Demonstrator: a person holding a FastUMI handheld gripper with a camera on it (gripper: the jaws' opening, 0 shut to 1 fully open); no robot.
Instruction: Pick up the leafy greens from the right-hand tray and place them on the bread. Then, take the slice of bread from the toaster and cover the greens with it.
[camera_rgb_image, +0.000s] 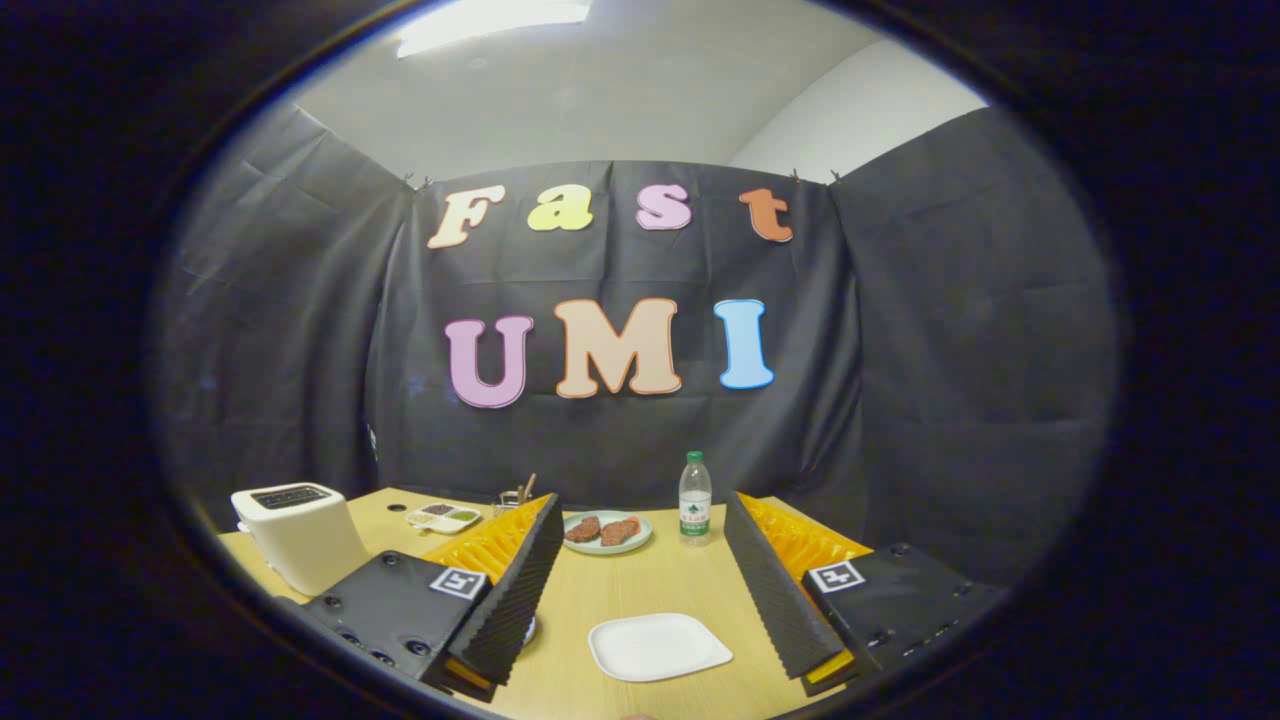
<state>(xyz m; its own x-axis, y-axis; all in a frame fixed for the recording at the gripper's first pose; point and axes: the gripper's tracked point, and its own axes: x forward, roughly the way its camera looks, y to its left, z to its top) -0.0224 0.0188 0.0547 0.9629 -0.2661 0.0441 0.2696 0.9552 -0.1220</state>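
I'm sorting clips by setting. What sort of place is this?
Probably a staged kitchen-table booth: a pale wooden table enclosed by black cloth walls, with a cream toaster and a green plate of meat patties. The gripper hovers with fingers open.

The gripper (645, 600) has its fingers wide apart, holding nothing, above the table (600, 590). Between them the white plate (658, 646) lies flat. Beyond stand a meat plate (607, 531) and an upright bottle (695, 498); the toaster (300, 535) blocks the left.
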